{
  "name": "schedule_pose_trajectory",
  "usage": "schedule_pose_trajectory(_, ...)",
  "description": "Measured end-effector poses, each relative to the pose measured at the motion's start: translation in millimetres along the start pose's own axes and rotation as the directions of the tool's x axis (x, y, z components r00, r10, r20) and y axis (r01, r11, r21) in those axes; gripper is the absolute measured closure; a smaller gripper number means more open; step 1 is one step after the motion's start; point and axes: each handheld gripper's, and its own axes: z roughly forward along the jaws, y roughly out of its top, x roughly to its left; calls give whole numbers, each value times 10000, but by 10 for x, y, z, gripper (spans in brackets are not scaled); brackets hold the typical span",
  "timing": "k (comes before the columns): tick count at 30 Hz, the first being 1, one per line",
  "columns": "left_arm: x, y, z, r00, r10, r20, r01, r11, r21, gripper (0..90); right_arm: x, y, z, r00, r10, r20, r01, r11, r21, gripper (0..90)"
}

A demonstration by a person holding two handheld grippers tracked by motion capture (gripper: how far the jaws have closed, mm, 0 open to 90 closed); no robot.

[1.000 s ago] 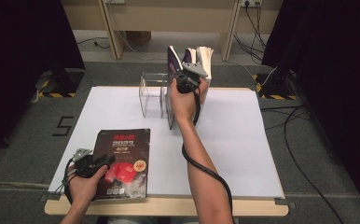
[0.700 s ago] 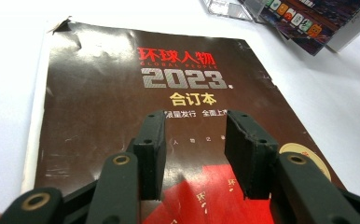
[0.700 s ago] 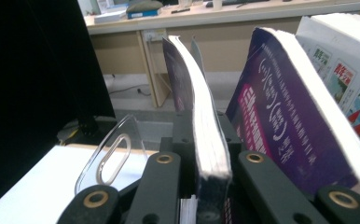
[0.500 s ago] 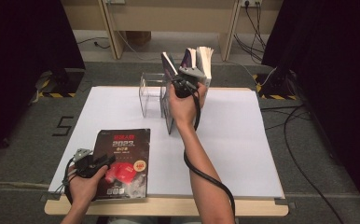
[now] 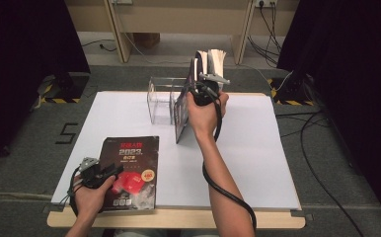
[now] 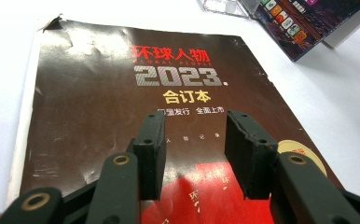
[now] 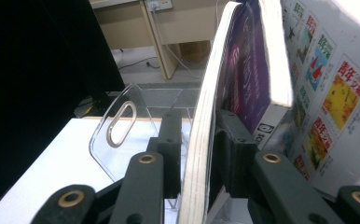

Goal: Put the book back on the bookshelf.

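At the frame's centre the right tool (image 7: 194,154), whose jaws have just been opening, straddles an upright purple-covered magazine (image 7: 205,116) loosely, while the left tool (image 6: 194,154) hovers open.

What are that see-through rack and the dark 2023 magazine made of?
The rack looks like clear acrylic: transparent walls with glossy glints and a cut-out handle slot. The magazine looks like paper with a glossy printed cover, showing sheen, creases and a torn corner.
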Motion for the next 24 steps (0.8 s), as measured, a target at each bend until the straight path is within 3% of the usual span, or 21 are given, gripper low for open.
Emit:
schedule_pose_trajectory(6,3,3,-3,10000,-12,22,12,10000,-43,581,-34,77,-22,9996,246,-163,-243,9996,143,723)
schedule_pose_trajectory(15,0,4,-5,10000,17,24,-17,10000,-35,581,-34,70,-11,9997,204,113,-206,9995,247,773)
schedule_pose_trajectory(20,-7,2,0,10000,9,32,-9,10000,-16,581,-35,98,3,9982,37,607,-73,9982,595,841)
schedule_pose_trajectory(24,-8,4,-2,10000,20,32,-20,10000,-35,581,-31,94,4,9980,31,639,-66,9985,545,845)
